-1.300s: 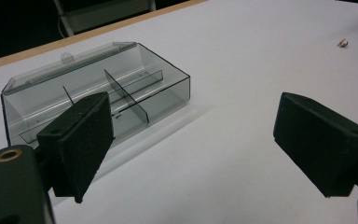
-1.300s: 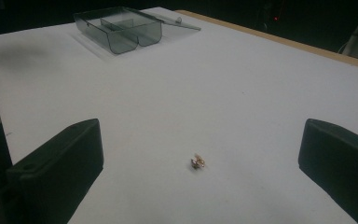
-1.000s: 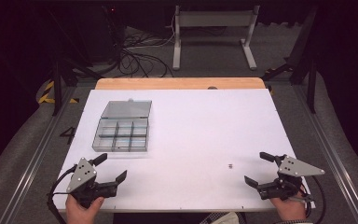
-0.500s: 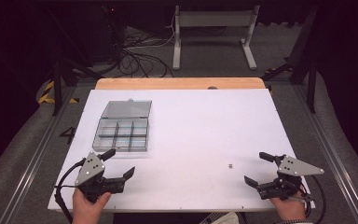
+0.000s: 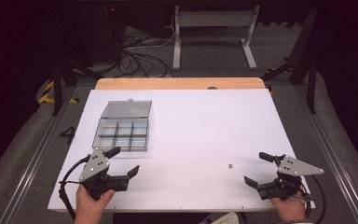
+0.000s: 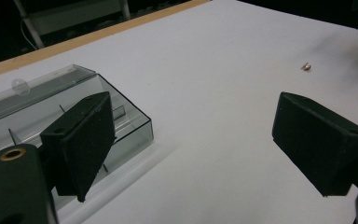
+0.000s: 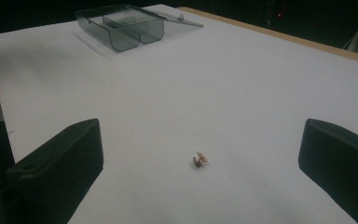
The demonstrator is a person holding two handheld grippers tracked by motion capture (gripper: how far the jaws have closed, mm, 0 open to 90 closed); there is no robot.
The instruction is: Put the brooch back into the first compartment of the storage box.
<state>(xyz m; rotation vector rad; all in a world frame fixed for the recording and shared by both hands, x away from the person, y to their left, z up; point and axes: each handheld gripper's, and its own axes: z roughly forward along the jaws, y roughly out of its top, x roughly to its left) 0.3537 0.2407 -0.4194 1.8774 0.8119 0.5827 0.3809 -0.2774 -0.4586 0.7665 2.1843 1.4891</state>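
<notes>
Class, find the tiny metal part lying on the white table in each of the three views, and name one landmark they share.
High view: tiny metal part, lower right of centre.
Left gripper view: upper right.
Right gripper view: low centre, between the jaws.
Shared landmark: the clear compartment box.

Bare bench lies between both grippers and the small metal part; the open clear box blocks the left rear.

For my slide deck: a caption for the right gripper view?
Open right tool faces a tiny metal part on the white table, clear compartment box beyond.
</notes>
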